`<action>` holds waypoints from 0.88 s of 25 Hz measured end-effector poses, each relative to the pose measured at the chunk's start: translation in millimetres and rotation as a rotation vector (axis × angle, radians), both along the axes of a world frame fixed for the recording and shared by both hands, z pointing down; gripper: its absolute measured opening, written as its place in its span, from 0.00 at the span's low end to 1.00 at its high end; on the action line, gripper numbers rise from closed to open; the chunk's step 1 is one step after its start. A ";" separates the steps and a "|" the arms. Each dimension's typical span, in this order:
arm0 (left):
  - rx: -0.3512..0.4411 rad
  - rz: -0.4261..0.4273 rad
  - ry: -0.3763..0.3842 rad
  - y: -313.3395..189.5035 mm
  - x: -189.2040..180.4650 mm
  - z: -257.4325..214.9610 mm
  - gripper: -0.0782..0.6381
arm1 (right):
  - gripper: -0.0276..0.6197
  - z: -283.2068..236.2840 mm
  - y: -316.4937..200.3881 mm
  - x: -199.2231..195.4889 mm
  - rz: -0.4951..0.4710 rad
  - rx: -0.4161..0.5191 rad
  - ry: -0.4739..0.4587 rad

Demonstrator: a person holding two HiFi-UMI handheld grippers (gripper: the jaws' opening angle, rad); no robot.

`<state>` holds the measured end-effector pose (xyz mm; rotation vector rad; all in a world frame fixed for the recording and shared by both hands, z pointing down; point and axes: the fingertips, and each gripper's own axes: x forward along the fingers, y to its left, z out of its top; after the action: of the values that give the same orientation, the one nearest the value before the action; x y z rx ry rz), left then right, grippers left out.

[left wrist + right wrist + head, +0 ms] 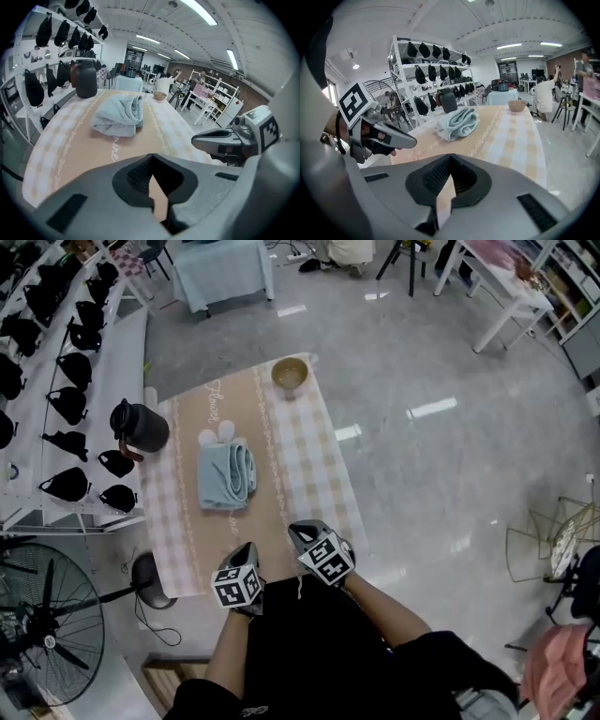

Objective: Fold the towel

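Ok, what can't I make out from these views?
White item beyond the towel: too small in the head view to identify; the towel hides it in both gripper views.
Bowl contents: too small in every view.
Towel's lower layers: hidden by its own folds.
Table, near edge: head view, partly covered by left gripper and right gripper.

Bare tabletop [309, 474] lies open between the near edge, where the left gripper [248, 549] and right gripper [302, 532] hang, and the folded towel [226, 476] at its middle. The right side is free along its length up to a bowl [290, 374] at the far end. A dark jug [139, 426] and a shelf rack [66, 390] crowd the left.
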<state>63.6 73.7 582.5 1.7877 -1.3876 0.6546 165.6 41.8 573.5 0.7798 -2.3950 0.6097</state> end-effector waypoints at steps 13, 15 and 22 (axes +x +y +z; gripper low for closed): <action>0.425 -0.001 0.022 -38.1 -30.7 -170.0 0.12 | 0.05 -151.5 -30.0 -27.6 0.123 0.296 -0.124; 0.541 -0.012 -0.013 -44.1 -48.2 -210.9 0.12 | 0.05 -189.3 -38.3 -37.3 0.145 0.374 -0.143; 0.799 -0.043 -0.104 -33.4 -109.7 -310.5 0.12 | 0.05 -309.0 -42.1 -72.6 0.215 0.597 -0.201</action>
<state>-46.2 40.3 272.0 2.3326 -1.9232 0.1580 93.0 -0.3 264.5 1.2851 -2.7342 0.0322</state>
